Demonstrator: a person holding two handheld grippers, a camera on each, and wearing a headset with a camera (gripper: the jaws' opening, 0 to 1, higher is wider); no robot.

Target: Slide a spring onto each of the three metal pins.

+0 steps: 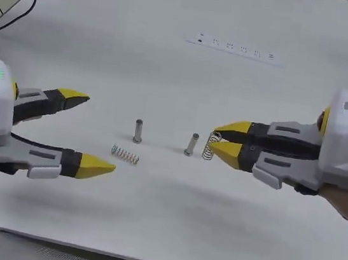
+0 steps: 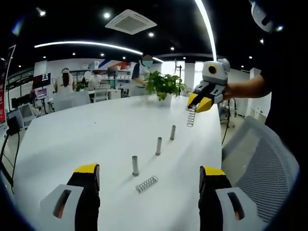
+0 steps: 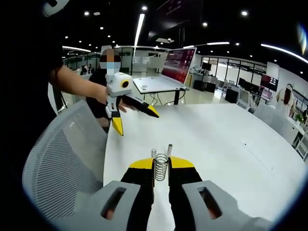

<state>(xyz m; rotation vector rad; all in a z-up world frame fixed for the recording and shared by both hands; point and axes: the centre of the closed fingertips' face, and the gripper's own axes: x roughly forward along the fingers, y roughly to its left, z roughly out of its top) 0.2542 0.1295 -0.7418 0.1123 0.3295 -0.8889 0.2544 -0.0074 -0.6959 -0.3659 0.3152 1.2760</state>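
Right gripper is clamping its yellow-tipped jaws on a spring, which is standing roughly upright between the tips. In the right gripper view the coil is sitting squarely in the narrow gap between the two jaws, with two pin tops showing just beyond it; in the left gripper view it is hanging down from the tips, and I cannot tell whether its lower end is touching the table.

Left gripper is hovering at the other side of the work, jaws spread wide and gripping nothing; a person's hand is holding each tool.

Between the two grippers, three metal pins are standing upright in a row on the white surface; in the left gripper view they are showing as a near pin, a middle pin and a far pin, each one bare. The held spring is sitting just beside the far pin, on the right gripper's side of it, and is not yet over the pin's top.

A second spring is lying on its side on the table, near the near pin but apart from it, on the person's side of the row. A white power strip is lying well beyond the pins, towards the far edge; a green plant is standing at the table's end in the left gripper view.
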